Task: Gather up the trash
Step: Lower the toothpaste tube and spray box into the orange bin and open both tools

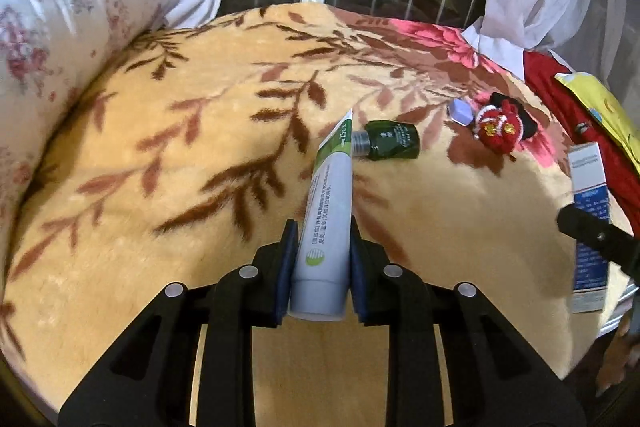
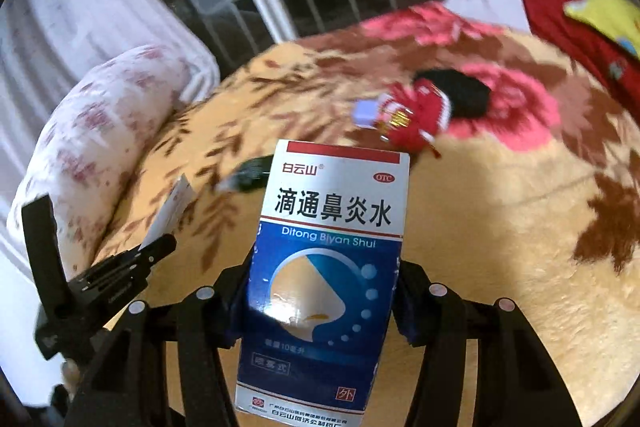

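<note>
A: What does the right gripper [image 2: 322, 291] hold, frame centre?
B: A box [image 2: 320, 267] reading "Ditong Biyan Shui", "OTC".
A: The left gripper [image 1: 322, 259]?
B: Clamped on a grey-green tube [image 1: 326, 211], lower centre, marked "15".

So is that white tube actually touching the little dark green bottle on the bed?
Cannot tell. In the left wrist view the tube's crimped end overlaps the green bottle's neck, but it may simply be held above it.

Bottle [image 1: 390, 146] on blanket [image 1: 200, 187], left of plush toy [image 1: 502, 129] w/ pillow [image 1: 60, 39] far left
</note>
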A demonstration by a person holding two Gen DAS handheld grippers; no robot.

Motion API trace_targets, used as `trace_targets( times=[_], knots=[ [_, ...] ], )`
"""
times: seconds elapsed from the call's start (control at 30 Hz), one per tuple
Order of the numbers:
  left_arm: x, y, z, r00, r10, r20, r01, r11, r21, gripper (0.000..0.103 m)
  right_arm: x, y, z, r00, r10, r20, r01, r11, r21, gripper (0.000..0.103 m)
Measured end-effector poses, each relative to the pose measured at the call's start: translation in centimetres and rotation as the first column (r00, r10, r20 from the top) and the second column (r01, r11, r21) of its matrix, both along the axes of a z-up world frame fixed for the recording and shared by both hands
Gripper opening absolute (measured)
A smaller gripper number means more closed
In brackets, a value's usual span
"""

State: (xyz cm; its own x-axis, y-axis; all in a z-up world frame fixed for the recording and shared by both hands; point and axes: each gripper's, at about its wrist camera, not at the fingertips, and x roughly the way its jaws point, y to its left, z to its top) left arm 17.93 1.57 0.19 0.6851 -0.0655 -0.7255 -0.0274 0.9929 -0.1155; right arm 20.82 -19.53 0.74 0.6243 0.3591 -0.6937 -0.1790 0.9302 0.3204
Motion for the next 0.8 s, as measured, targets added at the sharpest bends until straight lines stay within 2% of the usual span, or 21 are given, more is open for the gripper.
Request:
trace_targets(
  times=[0.17,0.33,0.57,0.7,0.8],
  knots=[
    [-3.4,-0.8,1.7,0.999,0.008,0.032,-0.009,1.000,0.030,0.023,-3.5,2.0,0.8,0.991,0.067,0.116,-0.060,0.996,-0.069,0.056],
    [-7.4,-1.6,2.7,0.999,0.017,0.032,-0.018,0.999,0.045,0.023,-8.7,2.7,1.6,0.978,0.130,0.165,-0.118,0.990,-0.078,0.056],
    [-14.5,-3.7,2.6,0.998,-0.045,0.033,0.042,0.995,0.090,0.023,-18.2,2.9,0.1,0.968,0.218,0.123,-0.208,0.974,-0.087,0.057],
    [-18.3,-4.7,0.2,0.995,-0.089,-0.034,0.092,0.991,0.100,0.023,-21.9,3.3,-1.7,0.965,0.244,0.092,-0.228,0.961,-0.157,0.057],
    [-20.0,-5.5,-2.6,0.985,-0.136,-0.110,0.148,0.983,0.111,0.023,-23.0,3.4,-4.1,0.969,0.246,0.021,-0.239,0.956,-0.170,0.057]
  ],
)
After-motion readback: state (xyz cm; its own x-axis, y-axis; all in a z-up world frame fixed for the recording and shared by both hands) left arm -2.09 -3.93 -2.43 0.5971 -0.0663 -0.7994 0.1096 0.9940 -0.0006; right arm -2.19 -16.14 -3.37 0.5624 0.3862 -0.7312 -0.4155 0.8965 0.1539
